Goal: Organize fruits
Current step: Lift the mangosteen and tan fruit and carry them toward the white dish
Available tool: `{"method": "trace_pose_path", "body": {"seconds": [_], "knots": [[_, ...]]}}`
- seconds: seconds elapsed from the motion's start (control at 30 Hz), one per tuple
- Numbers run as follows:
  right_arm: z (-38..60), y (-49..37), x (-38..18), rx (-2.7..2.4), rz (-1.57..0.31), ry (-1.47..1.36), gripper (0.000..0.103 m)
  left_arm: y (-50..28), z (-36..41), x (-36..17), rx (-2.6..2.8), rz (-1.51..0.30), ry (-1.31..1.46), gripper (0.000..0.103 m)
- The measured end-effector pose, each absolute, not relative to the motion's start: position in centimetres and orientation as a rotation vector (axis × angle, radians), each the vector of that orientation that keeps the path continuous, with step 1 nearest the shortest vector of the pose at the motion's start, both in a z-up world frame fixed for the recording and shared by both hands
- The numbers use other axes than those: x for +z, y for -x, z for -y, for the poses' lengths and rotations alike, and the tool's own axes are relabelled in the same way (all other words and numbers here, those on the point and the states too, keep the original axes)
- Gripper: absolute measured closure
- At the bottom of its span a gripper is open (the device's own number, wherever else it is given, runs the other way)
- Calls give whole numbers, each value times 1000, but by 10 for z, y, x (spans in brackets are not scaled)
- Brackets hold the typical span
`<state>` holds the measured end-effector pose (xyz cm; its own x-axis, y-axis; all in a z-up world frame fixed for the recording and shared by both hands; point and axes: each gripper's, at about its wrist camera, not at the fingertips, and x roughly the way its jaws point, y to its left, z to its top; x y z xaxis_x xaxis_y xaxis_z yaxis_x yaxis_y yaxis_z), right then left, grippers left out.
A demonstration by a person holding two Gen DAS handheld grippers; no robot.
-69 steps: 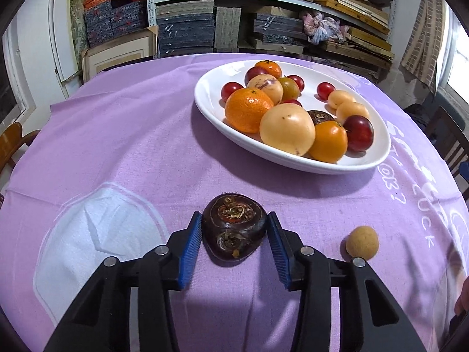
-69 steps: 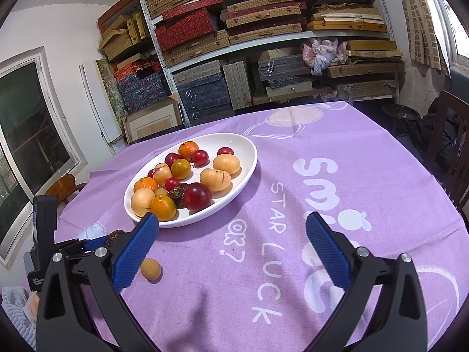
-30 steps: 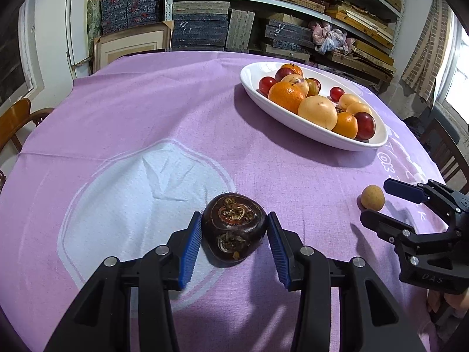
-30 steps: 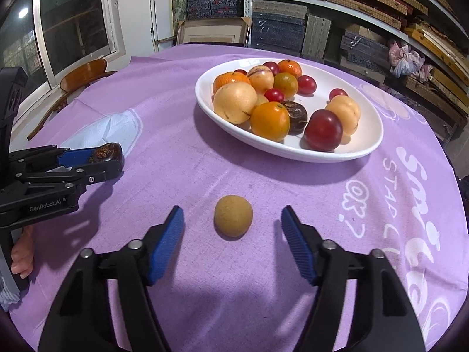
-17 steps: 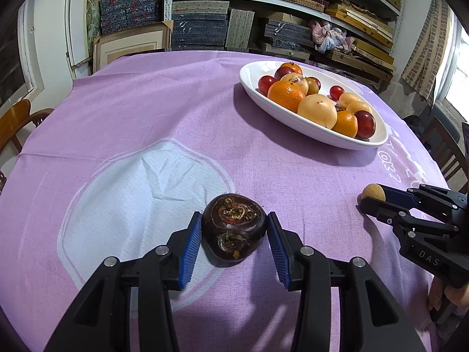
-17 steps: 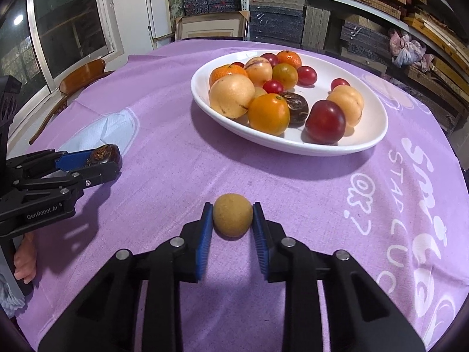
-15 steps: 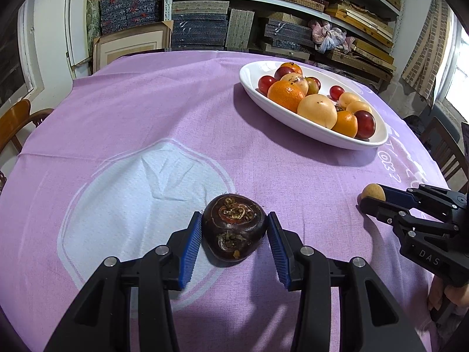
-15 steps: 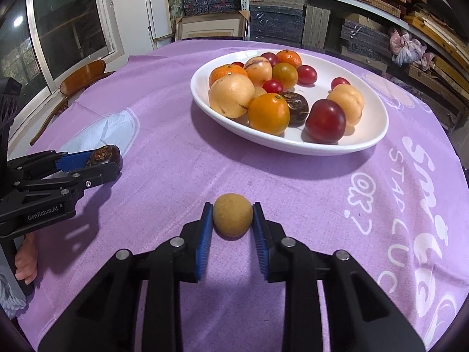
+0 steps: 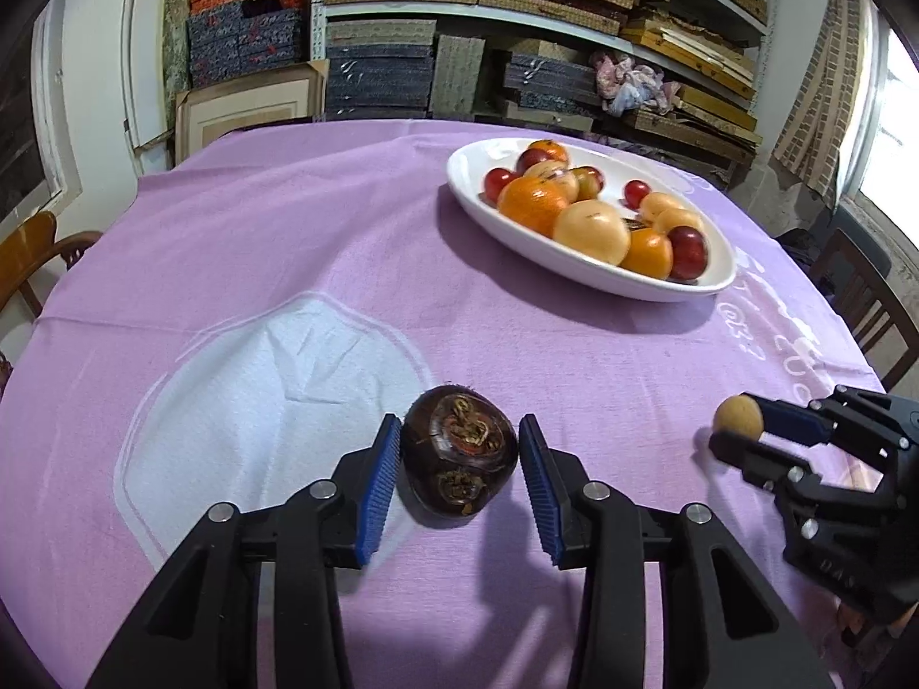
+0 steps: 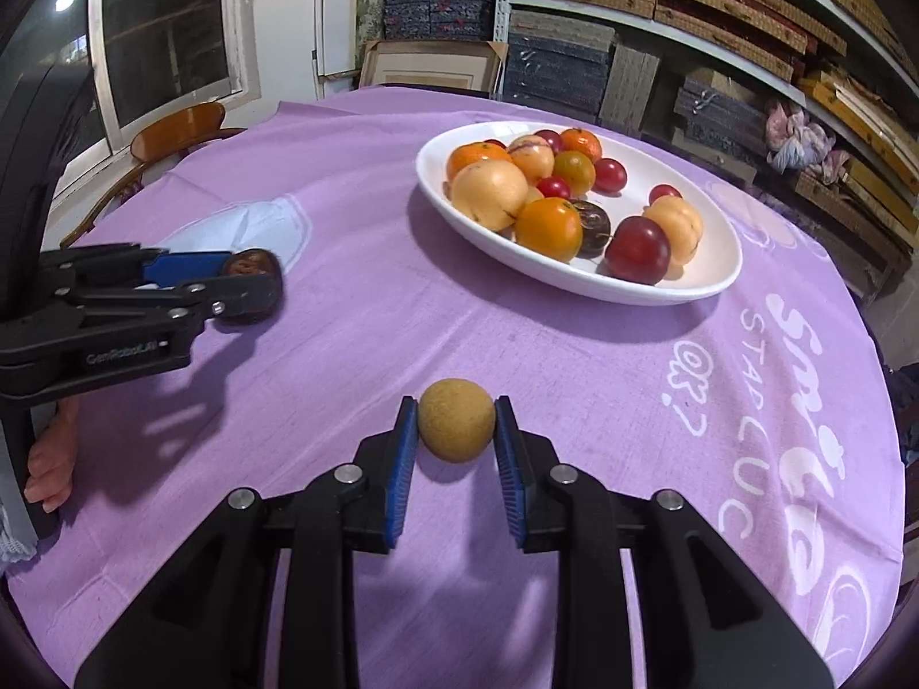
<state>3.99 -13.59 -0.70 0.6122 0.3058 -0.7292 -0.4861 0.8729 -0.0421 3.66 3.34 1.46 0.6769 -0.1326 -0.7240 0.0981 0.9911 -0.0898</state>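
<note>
The left gripper (image 9: 458, 462) has just been closing, its blue pads clamping the dark brown, wrinkled round fruit (image 9: 458, 458); the right gripper (image 10: 454, 430) is clamped on the small tan round fruit (image 10: 456, 421); ahead of both sits the white oval ceramic bowl (image 10: 683, 287) of mixed fruit on the purple tablecloth (image 10: 356, 344).

Both grippers, left gripper (image 9: 458, 459) just closing and right gripper (image 10: 454, 430), grip fruit.

"STAR LUCK" is printed in white capitals on the purple cloth covering the round surface (image 10: 741, 339). "GenRobot.AI" can be read on the black body of the left tongs (image 10: 244, 287).
</note>
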Motion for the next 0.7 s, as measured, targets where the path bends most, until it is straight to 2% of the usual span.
{"method": "trace_pose_path", "body": {"seconds": [0.03,0.33,0.57,0.7], "knots": [[136,-35,-4,461,-780,250,77,-36,-29,19,-147,-813,45,68],[168,-32,62,408,-676,201,77,-51,6,78,-223,-726,-4,68],[181,-34,63,418,-686,153,77,-46,-3,45,-151,-789,-51,68],[179,-37,55,432,-700,141,77,-45,-13,26,-119,-812,-68,59]]}}
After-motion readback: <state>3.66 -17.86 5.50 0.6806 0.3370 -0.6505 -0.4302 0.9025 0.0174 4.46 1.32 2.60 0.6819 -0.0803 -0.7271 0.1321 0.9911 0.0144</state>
